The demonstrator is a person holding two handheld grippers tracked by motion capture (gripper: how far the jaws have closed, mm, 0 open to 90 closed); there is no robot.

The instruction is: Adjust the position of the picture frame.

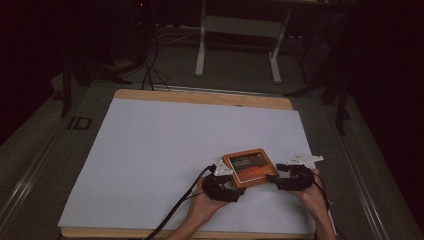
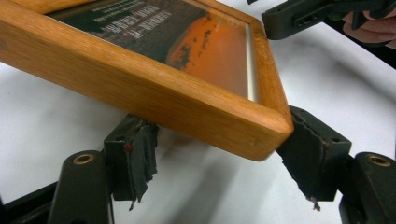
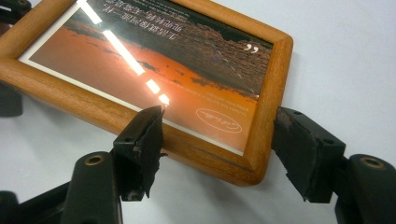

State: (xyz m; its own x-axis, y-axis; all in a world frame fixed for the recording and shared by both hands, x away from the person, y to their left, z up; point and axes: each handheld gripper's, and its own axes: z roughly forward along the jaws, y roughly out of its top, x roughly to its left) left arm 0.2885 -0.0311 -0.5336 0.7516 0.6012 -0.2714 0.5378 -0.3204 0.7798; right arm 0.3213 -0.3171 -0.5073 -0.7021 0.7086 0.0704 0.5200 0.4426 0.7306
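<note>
A wooden picture frame (image 1: 250, 167) with an orange and dark print lies tilted over the white sheet (image 1: 165, 150), near the table's front right. My left gripper (image 1: 231, 180) holds its near left corner. In the left gripper view the frame (image 2: 154, 88) hangs above its own shadow between my left gripper's (image 2: 219, 147) jaws, the right pad (image 2: 310, 154) pressed on the corner. My right gripper (image 1: 276, 178) holds the near right corner. In the right gripper view the frame (image 3: 140, 60) sits in my right gripper (image 3: 217, 140), pads against the front and side rails.
The white sheet covers a wooden board (image 1: 200, 96) whose edges show at the back and front. Cables (image 1: 175, 210) trail from the left gripper toward the front edge. A white table leg frame (image 1: 240, 30) stands on the floor beyond.
</note>
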